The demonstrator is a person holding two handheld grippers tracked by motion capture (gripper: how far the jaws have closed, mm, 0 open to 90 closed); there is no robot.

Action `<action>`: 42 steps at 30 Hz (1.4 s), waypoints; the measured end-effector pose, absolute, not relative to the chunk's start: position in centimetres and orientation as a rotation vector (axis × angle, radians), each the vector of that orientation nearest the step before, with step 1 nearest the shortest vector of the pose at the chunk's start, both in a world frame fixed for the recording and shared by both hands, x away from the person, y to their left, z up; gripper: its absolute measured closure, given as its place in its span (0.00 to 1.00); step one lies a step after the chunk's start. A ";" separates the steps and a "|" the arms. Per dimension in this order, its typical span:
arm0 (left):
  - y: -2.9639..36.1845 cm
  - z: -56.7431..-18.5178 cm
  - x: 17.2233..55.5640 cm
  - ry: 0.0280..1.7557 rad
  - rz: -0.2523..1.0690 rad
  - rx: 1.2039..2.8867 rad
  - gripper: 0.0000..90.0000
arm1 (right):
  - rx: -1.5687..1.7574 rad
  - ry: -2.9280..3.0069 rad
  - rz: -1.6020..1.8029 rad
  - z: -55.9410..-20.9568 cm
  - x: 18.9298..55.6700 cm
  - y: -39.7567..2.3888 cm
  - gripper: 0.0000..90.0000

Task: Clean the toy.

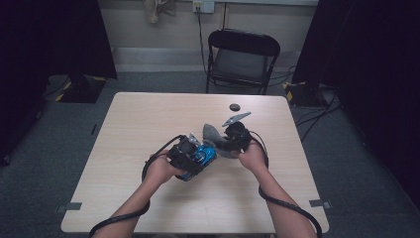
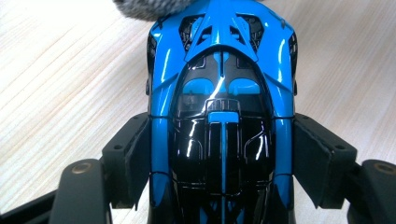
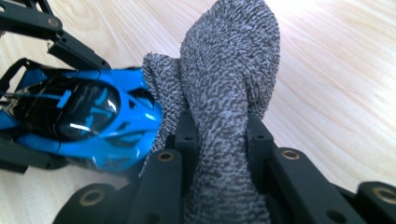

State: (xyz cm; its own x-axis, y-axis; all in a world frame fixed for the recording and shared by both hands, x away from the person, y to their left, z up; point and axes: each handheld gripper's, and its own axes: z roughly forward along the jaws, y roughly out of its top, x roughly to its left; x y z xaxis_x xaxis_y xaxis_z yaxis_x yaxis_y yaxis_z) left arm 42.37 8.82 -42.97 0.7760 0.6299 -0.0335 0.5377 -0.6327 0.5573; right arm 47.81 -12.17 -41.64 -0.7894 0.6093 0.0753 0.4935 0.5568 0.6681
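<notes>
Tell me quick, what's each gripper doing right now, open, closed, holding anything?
Left gripper: closed on the blue toy car, jaws pressing its two sides.
Right gripper: closed on the grey cloth, which touches the car's end.

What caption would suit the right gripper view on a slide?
Right gripper pinching a grey cloth against the end of a blue toy car on the wooden table.

Grey cloth pinched between right gripper fingers, touching blue toy car, wooden table
</notes>
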 end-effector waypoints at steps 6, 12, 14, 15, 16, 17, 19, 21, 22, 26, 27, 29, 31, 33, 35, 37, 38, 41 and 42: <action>9.4 -43.0 42.8 0.898 0.229 2.408 0.31 | 0.947 2.627 1.052 -41.9 47.6 -12.6 0.81; 10.0 -43.0 43.2 0.927 0.235 2.403 0.31 | 0.971 2.629 1.094 -42.2 47.2 -12.9 0.81; 10.1 -43.0 43.3 0.935 0.242 2.404 0.31 | 0.974 2.630 1.097 -42.4 47.1 -13.0 0.81; 10.1 -43.1 43.4 0.940 0.243 2.407 0.31 | 0.969 2.628 1.099 -42.5 47.1 -13.0 0.81; 10.1 -43.1 43.4 0.947 0.249 2.404 0.31 | 0.976 2.632 1.095 -42.5 47.1 -13.0 0.81; 10.2 -43.1 43.4 0.946 0.249 2.402 0.31 | 0.977 2.632 1.095 -42.5 47.0 -13.0 0.81; 10.3 -43.1 43.6 0.960 0.246 2.396 0.31 | 0.973 2.626 1.103 -42.6 46.9 -13.0 0.81; 10.4 -43.2 43.7 0.968 0.247 2.396 0.31 | 0.967 2.628 1.099 -42.6 46.7 -13.0 0.81; 10.5 -43.3 43.8 0.973 0.251 2.393 0.31 | 0.967 2.634 1.097 -42.7 46.6 -13.0 0.81; 10.9 -43.4 44.2 1.006 0.253 2.380 0.31 | 0.953 2.646 1.105 -42.8 46.2 -13.0 0.81; 11.0 -43.4 44.3 1.008 0.255 2.380 0.31 | 0.952 2.646 1.107 -42.8 46.1 -13.0 0.81; 11.2 -43.4 44.4 1.017 0.258 2.380 0.31 | 0.943 2.655 1.109 -42.9 45.9 -13.0 0.81; 11.2 -43.4 44.4 1.023 0.268 2.375 0.31 | 0.939 2.662 1.110 -43.0 45.8 -12.9 0.81; 11.4 -43.4 44.5 1.034 0.265 2.371 0.31 | 0.933 2.669 1.108 -43.0 45.6 -12.9 0.81; 11.5 -43.4 44.6 1.039 0.261 2.367 0.31 | 0.924 2.682 1.106 -43.0 45.4 -12.8 0.81; 11.7 -43.3 44.6 1.042 0.260 2.361 0.31 | 0.922 2.687 1.091 -42.9 45.2 -12.8 0.81; 11.7 -43.3 44.5 1.042 0.253 2.358 0.31 | 0.919 2.685 1.098 -42.8 45.2 -12.9 0.81; 11.6 -43.2 44.2 1.027 0.253 2.362 0.31 | 0.933 2.653 1.100 -42.4 45.2 -13.5 0.81; 11.5 -43.1 44.0 1.013 0.262 2.367 0.31 | 0.943 2.632 1.102 -42.1 45.4 -13.7 0.81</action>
